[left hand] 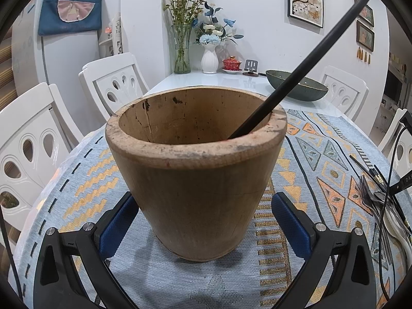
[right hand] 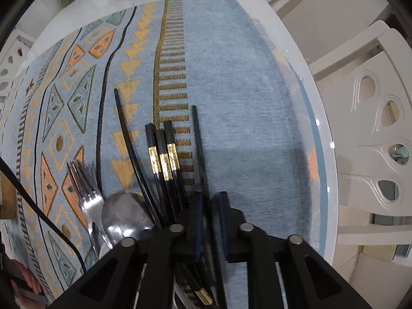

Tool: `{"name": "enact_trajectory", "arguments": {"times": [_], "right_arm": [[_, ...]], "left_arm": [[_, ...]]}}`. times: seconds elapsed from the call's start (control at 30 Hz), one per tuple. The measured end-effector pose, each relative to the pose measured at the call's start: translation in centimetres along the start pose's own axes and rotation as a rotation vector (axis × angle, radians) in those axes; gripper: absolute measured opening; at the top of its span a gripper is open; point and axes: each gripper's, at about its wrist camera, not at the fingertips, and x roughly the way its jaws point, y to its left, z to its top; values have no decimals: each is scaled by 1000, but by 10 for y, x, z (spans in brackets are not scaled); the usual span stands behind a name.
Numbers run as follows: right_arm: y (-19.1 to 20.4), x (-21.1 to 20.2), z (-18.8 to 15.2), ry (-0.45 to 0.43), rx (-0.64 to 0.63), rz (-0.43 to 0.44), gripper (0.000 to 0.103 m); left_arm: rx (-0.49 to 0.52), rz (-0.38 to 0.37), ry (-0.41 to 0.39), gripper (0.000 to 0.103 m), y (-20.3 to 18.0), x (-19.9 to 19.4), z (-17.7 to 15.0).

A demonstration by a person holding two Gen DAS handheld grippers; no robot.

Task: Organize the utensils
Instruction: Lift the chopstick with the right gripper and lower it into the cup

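A worn wooden cup (left hand: 195,180) stands on the patterned cloth, and one black chopstick (left hand: 296,69) leans out of it to the upper right. My left gripper (left hand: 203,200) straddles the cup's lower half with its jaws wide; a sliver of cloth shows between the right pad (left hand: 288,219) and the cup. In the right wrist view my right gripper (right hand: 209,198) points down at the utensil pile, shut on a plain black chopstick (right hand: 199,144). Beside it lie gold-banded chopsticks (right hand: 164,154), a thin black chopstick (right hand: 128,141), a spoon (right hand: 126,216) and forks (right hand: 85,188).
A dark green bowl (left hand: 296,87), two vases of flowers (left hand: 208,56) and a red lidded cup (left hand: 231,64) sit at the table's far end. White chairs (left hand: 113,82) ring the table. The table's rim (right hand: 322,154) curves close on the right. A black cable (right hand: 46,211) crosses the cloth.
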Motion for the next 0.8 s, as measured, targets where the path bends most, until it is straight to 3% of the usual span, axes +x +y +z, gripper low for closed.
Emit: {"name": "enact_trajectory", "arguments": {"times": [0.17,0.27,0.47,0.8], "right_arm": [[1,-25,-9,-82,21,21,6],[10,-63,-27,-234,18,96,6],[15,-136,-54,-442,-25,95,6],[22,-174,-62,-581,-46,153,5]], "left_arm": [[-2,-1,-4,102,1,-1,0],[-1,-2,-5,102,1,-2,0],[1,-1,-4,102,0,-2,1],[0,2,-13,102,-1,-4,2]]}}
